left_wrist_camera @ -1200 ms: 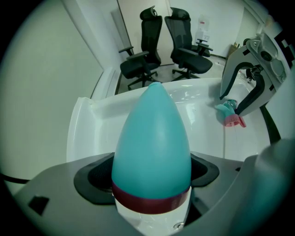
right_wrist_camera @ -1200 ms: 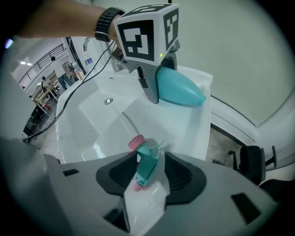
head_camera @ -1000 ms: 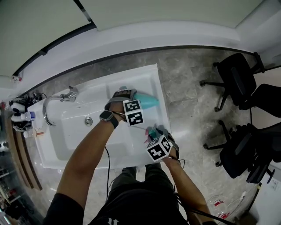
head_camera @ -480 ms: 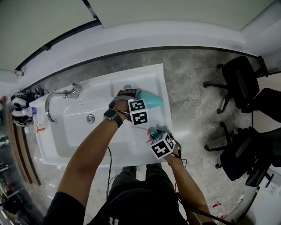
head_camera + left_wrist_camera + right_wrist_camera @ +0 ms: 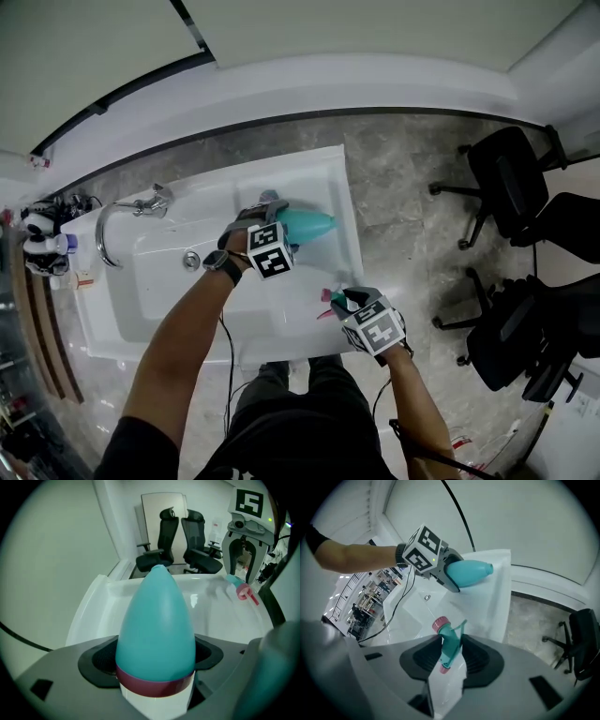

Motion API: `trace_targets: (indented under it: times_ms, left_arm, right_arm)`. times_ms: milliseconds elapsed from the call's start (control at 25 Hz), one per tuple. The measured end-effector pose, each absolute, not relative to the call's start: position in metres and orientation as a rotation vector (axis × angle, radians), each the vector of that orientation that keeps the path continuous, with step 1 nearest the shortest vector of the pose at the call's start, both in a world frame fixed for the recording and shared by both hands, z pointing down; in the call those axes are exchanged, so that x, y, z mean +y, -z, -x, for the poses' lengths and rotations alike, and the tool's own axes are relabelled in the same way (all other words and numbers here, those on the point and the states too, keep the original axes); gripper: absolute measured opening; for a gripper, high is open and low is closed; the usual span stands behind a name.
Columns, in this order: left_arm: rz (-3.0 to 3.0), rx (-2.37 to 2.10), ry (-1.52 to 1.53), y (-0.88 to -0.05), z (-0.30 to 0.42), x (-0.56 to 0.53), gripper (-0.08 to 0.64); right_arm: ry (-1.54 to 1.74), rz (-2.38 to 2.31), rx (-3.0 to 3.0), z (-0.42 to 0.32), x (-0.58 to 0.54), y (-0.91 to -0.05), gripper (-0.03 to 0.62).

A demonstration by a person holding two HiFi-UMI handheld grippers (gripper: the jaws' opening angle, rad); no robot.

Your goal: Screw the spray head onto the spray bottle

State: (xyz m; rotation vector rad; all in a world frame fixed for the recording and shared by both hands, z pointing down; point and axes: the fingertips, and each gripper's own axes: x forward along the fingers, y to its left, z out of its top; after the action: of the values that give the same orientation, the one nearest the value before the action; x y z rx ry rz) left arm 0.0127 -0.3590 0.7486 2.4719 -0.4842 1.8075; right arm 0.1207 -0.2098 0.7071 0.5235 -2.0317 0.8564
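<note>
Surroundings: white sink (image 5: 159, 281) under both hands, faucet (image 5: 127, 208) at left end, office chairs (image 5: 511, 173) on floor to right.
Left forearm crosses sink; both grippers angled steeply down.
Left gripper (image 5: 279, 225) clamped on teal spray bottle (image 5: 307, 223). Neck open, pointing toward chairs.
Right gripper (image 5: 345, 302): jaws just been closing, now pinching spray head (image 5: 450, 638) at sink's front edge, apart from bottle.
Bottle contents not discernible.

A white washbasin (image 5: 309, 161) with a chrome faucet (image 5: 120, 214) and a round drain (image 5: 190, 260) stands on a grey marbled floor (image 5: 412, 178). A pale wall (image 5: 356, 37) runs behind it. Black office chairs (image 5: 506, 173) stand at the right, well apart from the basin. Small bottles (image 5: 42, 246) crowd a shelf at the left edge.
</note>
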Motion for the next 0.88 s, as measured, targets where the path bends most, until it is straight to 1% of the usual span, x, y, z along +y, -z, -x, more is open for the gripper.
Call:
trace_targets:
  times_ms: [240,400,640,880]
  left_arm:
    - [-2.445,-0.498,-1.772,-0.744,-0.004,-0.336,0.426]
    - [-2.459,-0.501,-1.77,-0.726,-0.001,-0.323,0.426]
    - [-2.508,-0.594,-1.739,-0.672,0.015,-0.296,0.426]
    - [-2.579,-0.709,-1.705,-0.604,0.032,-0.27,0.426]
  right_arm:
    - [-0.827,-0.512,-2.018,-0.121,-0.196,-0.698,0.14]
    - [-0.778,-0.525,-2.038,-0.119,-0.192,-0.675,0.139]
    - [-0.633,-0.537,-2.076,-0.123,-0.178,-0.613,0.14]
    - [-0.493,-0.545,-2.139,-0.103,-0.154,-0.548,0.14]
